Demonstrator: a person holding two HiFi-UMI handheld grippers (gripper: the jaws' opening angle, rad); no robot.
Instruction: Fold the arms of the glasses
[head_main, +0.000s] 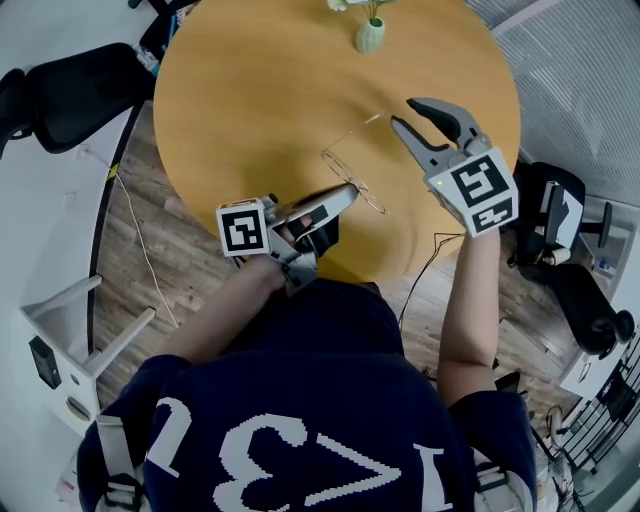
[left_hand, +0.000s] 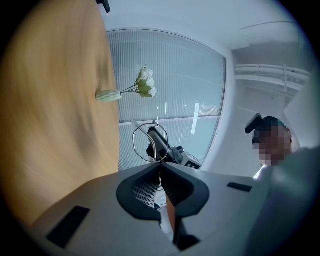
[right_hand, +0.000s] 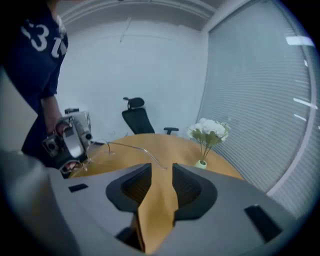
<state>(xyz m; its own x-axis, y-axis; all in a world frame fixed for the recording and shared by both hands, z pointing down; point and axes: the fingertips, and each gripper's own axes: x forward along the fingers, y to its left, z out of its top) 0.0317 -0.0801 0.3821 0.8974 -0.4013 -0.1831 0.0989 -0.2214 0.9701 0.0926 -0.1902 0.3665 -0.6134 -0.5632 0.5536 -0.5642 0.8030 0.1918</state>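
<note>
My left fingers (head_main: 347, 191) pinch the thin wire glasses (head_main: 346, 170) over the round wooden table (head_main: 250, 90). My right fingers (head_main: 404, 112) are spread wide.

Three cameras: one overhead, two riding the tools.
Head view looks steeply down on table (head_main: 250, 90), left gripper (head_main: 345, 195), right gripper (head_main: 402, 111); left gripper view, rolled sideways, has right gripper beyond its tips; right gripper view looks across the table, left gripper off its left jaw; glasses (head_main: 352, 172) and vase (head_main: 370, 35) in all three.
</note>
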